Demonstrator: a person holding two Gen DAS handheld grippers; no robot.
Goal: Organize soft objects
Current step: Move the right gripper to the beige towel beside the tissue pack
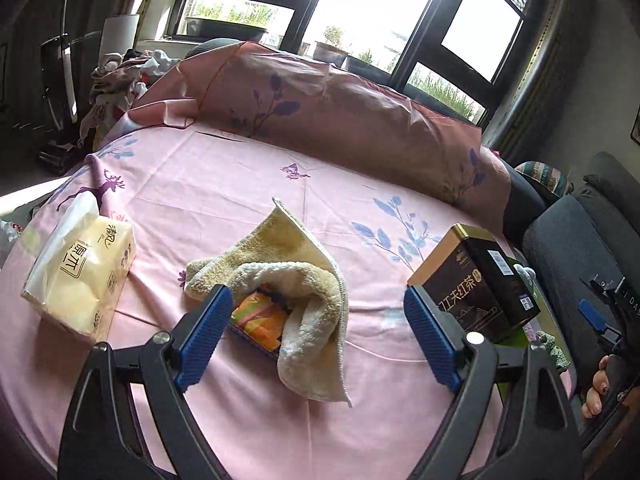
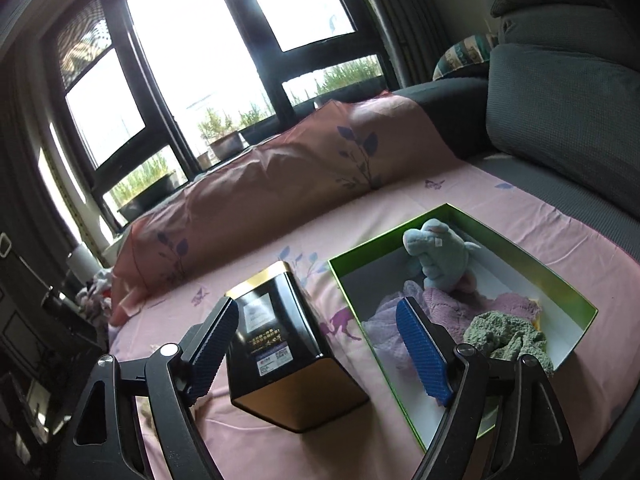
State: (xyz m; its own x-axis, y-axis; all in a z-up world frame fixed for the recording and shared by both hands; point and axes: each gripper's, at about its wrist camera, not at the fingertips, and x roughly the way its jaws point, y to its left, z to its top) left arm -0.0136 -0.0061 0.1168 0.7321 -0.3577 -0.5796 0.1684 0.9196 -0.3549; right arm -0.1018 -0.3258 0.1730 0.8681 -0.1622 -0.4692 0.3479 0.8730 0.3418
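A cream towel (image 1: 288, 276) lies crumpled on the pink sheet (image 1: 224, 184), draped over an orange packet (image 1: 258, 316). My left gripper (image 1: 320, 336) is open just in front of the towel, its left pad beside the packet. A green-rimmed box (image 2: 568, 280) holds a blue plush toy (image 2: 436, 252), a purple cloth (image 2: 460, 300) and a green cloth (image 2: 508, 336). My right gripper (image 2: 320, 348) is open and empty, above a black tea tin (image 2: 280, 344) and the box's left edge.
A tissue pack (image 1: 80, 272) lies at the left of the sheet. The black tea tin (image 1: 476, 280) lies at the right. A pink-covered bolster (image 1: 328, 104) runs along the back. A dark sofa cushion (image 2: 560, 104) stands on the right.
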